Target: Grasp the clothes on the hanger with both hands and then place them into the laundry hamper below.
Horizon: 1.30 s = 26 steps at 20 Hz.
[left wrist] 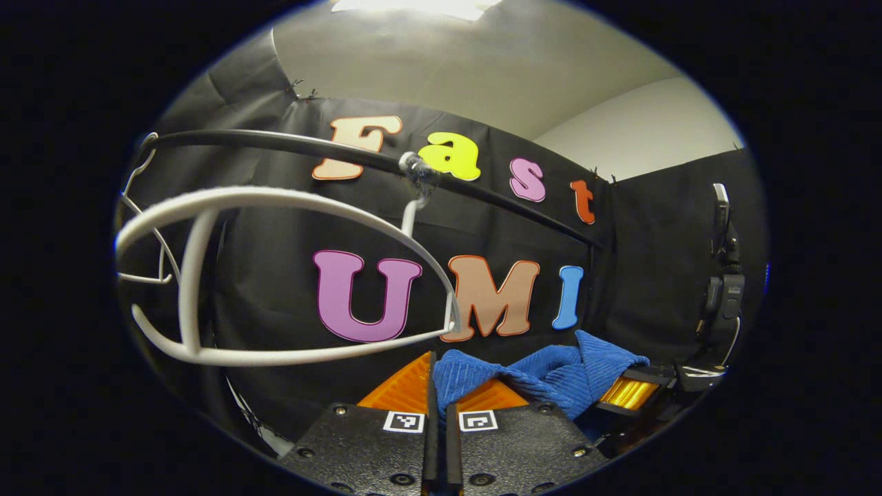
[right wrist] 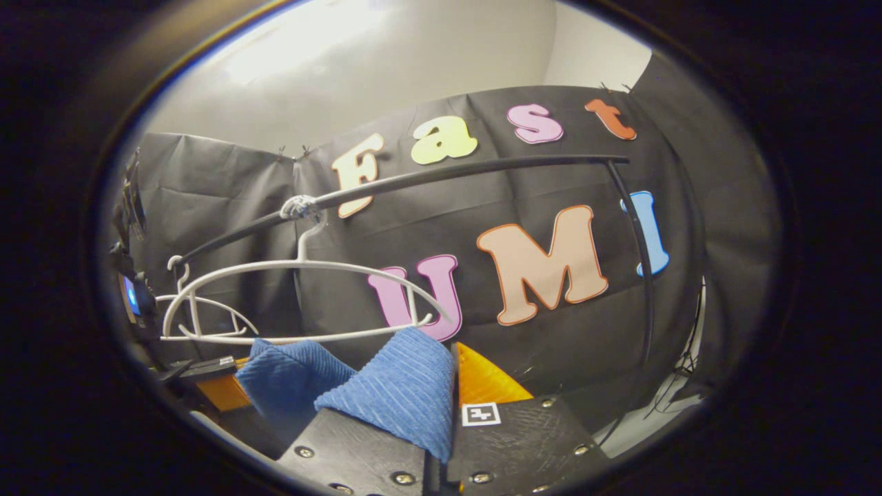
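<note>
Clamping the blue garment (left wrist: 551,375), both hand-held grippers (left wrist: 435,386) (right wrist: 448,386) sit below the bare hanger (right wrist: 303,303).

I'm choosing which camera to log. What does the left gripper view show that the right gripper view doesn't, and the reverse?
Left gripper view: a lit ceiling panel and the gold-coloured face of the right gripper at the cloth's far end.

Right gripper view: the rail's bend down into an upright post, and cables on the pale floor beside it.

Shared: the bare white hanger on the black rail, and the blue cloth below it, pinched by the left gripper and by the right gripper.
</note>
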Each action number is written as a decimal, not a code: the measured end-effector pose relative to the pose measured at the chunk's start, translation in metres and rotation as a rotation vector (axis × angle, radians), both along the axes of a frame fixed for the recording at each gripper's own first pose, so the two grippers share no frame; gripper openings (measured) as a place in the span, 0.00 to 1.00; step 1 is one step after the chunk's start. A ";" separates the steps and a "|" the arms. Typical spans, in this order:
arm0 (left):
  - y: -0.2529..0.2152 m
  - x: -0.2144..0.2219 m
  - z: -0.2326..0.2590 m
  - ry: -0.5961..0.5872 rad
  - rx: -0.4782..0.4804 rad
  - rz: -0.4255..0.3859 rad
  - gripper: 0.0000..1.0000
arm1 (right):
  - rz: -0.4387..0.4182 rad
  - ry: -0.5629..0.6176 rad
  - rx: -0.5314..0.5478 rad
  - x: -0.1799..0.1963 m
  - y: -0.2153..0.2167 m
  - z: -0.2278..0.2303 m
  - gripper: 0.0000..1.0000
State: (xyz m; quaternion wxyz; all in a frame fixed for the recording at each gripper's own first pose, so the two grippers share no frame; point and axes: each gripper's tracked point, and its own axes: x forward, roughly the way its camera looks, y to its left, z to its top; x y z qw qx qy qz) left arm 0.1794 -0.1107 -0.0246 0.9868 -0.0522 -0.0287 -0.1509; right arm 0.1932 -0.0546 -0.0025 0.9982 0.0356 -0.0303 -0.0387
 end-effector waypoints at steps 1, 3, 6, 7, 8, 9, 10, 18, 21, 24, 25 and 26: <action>-0.001 0.002 -0.011 0.003 0.010 0.002 0.04 | -0.011 0.007 -0.003 0.005 -0.005 -0.010 0.07; 0.000 0.006 -0.033 0.014 0.023 0.015 0.04 | -0.019 0.013 -0.002 0.010 -0.009 -0.035 0.08; 0.002 0.010 -0.063 0.028 0.053 0.024 0.04 | -0.011 0.035 0.004 0.019 -0.009 -0.073 0.07; 0.004 0.009 -0.072 0.027 0.064 0.028 0.04 | 0.002 0.044 0.012 0.020 -0.006 -0.085 0.08; 0.008 0.009 -0.080 0.027 0.073 0.038 0.04 | 0.018 0.048 0.020 0.022 -0.002 -0.094 0.07; 0.012 0.011 -0.087 0.031 0.076 0.049 0.04 | 0.033 0.054 0.025 0.024 0.004 -0.103 0.07; 0.016 0.012 -0.092 0.034 0.079 0.053 0.04 | 0.043 0.061 0.028 0.027 0.007 -0.111 0.07; 0.037 0.024 -0.135 0.068 0.092 0.101 0.04 | 0.071 0.125 0.007 0.031 0.025 -0.167 0.08; 0.045 0.026 -0.170 0.107 0.097 0.111 0.05 | 0.053 0.183 0.037 0.029 0.021 -0.209 0.08; 0.058 0.026 -0.212 0.179 0.094 0.111 0.05 | 0.000 0.244 0.066 0.025 0.009 -0.252 0.08; 0.060 0.026 -0.225 0.200 0.096 0.109 0.05 | -0.016 0.267 0.080 0.023 0.004 -0.269 0.08; 0.063 0.027 -0.237 0.222 0.102 0.111 0.05 | -0.023 0.291 0.102 0.022 0.001 -0.287 0.09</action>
